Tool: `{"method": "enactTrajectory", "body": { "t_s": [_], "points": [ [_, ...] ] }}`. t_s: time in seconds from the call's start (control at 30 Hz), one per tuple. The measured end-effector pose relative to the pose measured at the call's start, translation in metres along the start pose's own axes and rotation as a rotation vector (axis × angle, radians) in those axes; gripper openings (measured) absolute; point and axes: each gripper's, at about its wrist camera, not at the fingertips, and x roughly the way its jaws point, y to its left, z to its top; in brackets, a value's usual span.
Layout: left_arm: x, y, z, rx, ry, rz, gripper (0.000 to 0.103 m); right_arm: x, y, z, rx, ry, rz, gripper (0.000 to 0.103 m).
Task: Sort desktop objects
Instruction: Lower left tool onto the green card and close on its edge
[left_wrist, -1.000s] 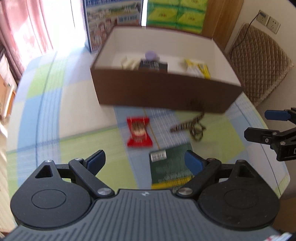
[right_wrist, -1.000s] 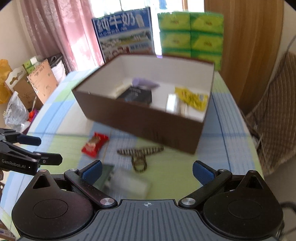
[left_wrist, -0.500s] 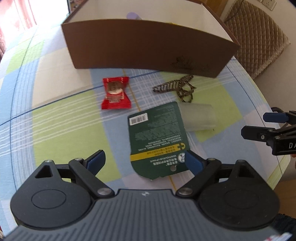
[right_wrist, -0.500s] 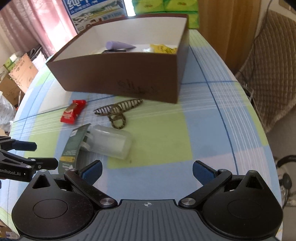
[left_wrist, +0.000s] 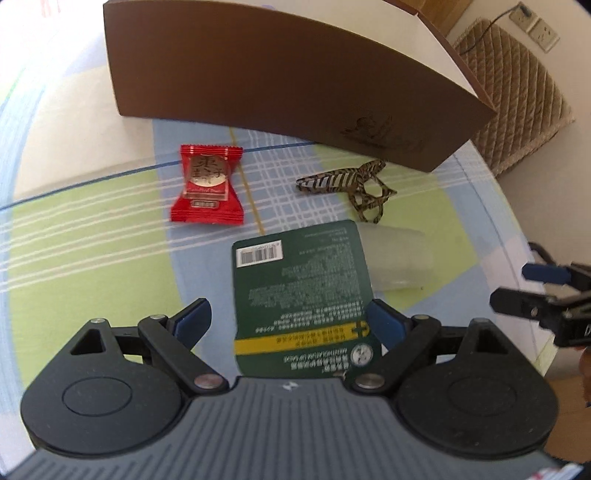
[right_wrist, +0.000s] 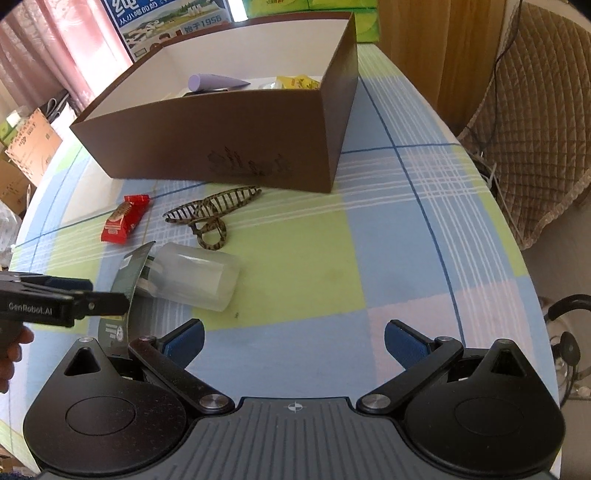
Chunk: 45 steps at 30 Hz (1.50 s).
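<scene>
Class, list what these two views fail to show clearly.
- Brown cardboard box contents: left wrist view, hidden behind its front wall.
- Green printed card small text: too small.
- Clear plastic blister contents: right wrist view, frosted and unreadable.

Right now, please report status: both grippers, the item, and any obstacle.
Left gripper open, astride green card pack. Right gripper open, empty. Pack lies on table, short of brown box. Hair claw between them.

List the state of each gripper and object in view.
Left gripper: open, straddling the green card.
Right gripper: open, empty.
Brown cardboard box: open-topped, holding items.
Green-backed blister pack: lying on the table.
Red candy wrapper: flat, sealed.
Striped hair claw: on its side.
</scene>
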Motion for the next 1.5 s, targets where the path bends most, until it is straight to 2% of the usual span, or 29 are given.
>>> {"method": "enactTrajectory", "body": {
  "t_s": [0.1,0.2,0.37,0.53,0.67,0.9,1.0,1.13,1.37,1.5],
  "points": [
    [0.012,0.000,0.000,-0.011,0.017,-0.018,0.089,0.003,-0.001,0.000,0.004,0.008,-0.003,0.101],
    [0.016,-0.009,0.000,0.038,0.005,0.022,0.089,0.005,-0.004,0.000,0.009,0.014,-0.006,0.101],
    [0.016,-0.017,0.000,0.026,0.027,0.040,0.088,0.007,-0.007,0.000,0.016,0.019,-0.008,0.101],
    [0.014,-0.023,-0.002,-0.033,0.035,0.078,0.090,0.010,-0.009,0.000,0.021,0.024,-0.008,0.101],
    [0.014,-0.024,0.002,-0.105,0.043,0.073,0.090,0.011,-0.010,-0.001,0.019,0.028,-0.009,0.101],
    [0.013,-0.020,0.007,-0.185,0.048,0.046,0.098,0.010,-0.015,-0.003,0.026,0.028,-0.016,0.101],
    [0.018,-0.023,0.009,-0.181,0.053,0.075,0.099,0.012,-0.018,-0.004,0.029,0.033,-0.019,0.101],
    [0.031,-0.033,0.006,-0.109,0.062,0.129,0.100,0.013,-0.020,-0.005,0.034,0.038,-0.020,0.101],
    [0.025,-0.042,0.000,0.188,-0.006,0.173,0.098,0.012,-0.026,-0.007,0.046,0.041,-0.034,0.101],
    [0.016,-0.027,-0.001,0.266,-0.024,0.121,0.085,0.012,-0.031,-0.007,0.052,0.046,-0.037,0.101]
  ]
}}
